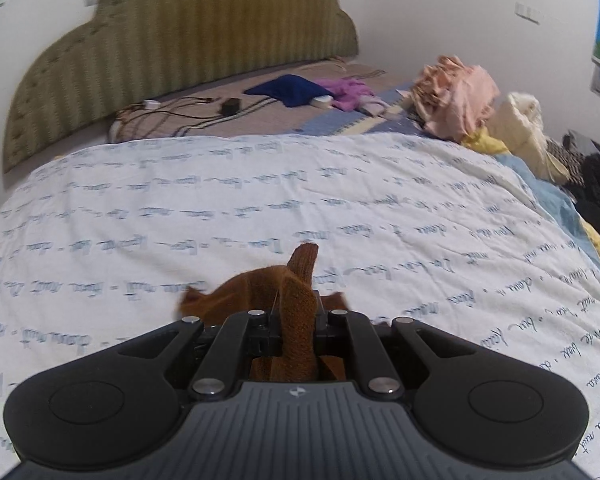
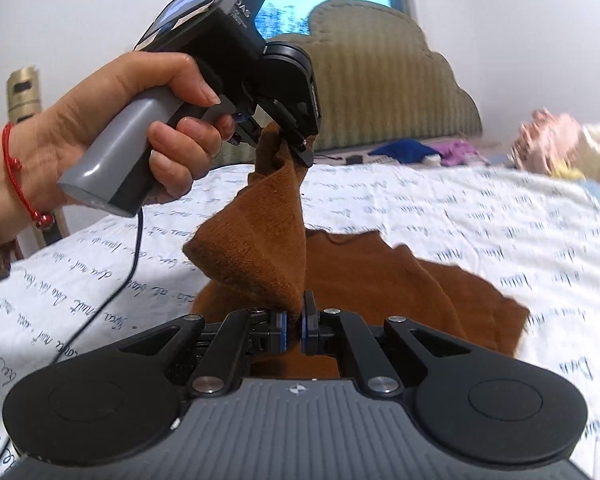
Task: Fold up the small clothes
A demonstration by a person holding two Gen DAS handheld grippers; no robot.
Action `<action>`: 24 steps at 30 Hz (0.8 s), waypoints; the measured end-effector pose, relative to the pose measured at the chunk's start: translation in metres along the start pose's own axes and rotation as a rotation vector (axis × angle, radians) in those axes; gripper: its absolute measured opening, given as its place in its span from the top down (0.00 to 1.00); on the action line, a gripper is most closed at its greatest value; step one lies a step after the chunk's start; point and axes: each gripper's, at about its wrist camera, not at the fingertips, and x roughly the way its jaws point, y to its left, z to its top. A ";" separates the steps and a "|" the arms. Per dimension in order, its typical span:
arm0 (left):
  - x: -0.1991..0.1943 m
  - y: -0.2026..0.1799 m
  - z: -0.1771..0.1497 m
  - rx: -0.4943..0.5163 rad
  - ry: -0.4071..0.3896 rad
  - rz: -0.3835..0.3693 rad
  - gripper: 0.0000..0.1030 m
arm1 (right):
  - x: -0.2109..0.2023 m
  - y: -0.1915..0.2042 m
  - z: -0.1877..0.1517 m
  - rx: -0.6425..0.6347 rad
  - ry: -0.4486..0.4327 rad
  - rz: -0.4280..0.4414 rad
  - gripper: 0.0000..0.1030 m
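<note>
Above the script-printed bedsheet (image 2: 460,208), both grippers were clamped on the brown knit garment (image 2: 268,240): the left gripper (image 2: 284,136) higher, the right gripper (image 2: 295,330) nearer, the held edge stretched between them, the rest trailing onto the bed.

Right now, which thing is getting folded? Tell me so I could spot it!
Find the big bed with the white quilt covered in blue handwriting. Near its front edge lies a brown knitted garment, one part lifted up and pinched by both the left hand-held gripper and the right hand-held gripper. The other clothes are piled far off; only this one is rust-brown.
</note>
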 end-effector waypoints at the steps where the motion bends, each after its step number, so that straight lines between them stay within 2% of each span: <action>1: 0.005 -0.008 0.000 0.012 0.005 -0.004 0.91 | -0.001 -0.005 -0.002 0.019 0.002 -0.001 0.93; 9: 0.041 -0.064 -0.012 0.075 0.062 -0.040 0.91 | -0.003 -0.051 -0.018 0.152 0.036 -0.020 0.93; 14: 0.062 -0.093 -0.023 0.143 0.091 -0.030 0.91 | 0.006 -0.080 -0.032 0.274 0.102 0.016 0.91; 24: 0.082 -0.111 -0.037 0.211 0.147 -0.006 0.88 | 0.013 -0.090 -0.045 0.321 0.124 0.039 0.89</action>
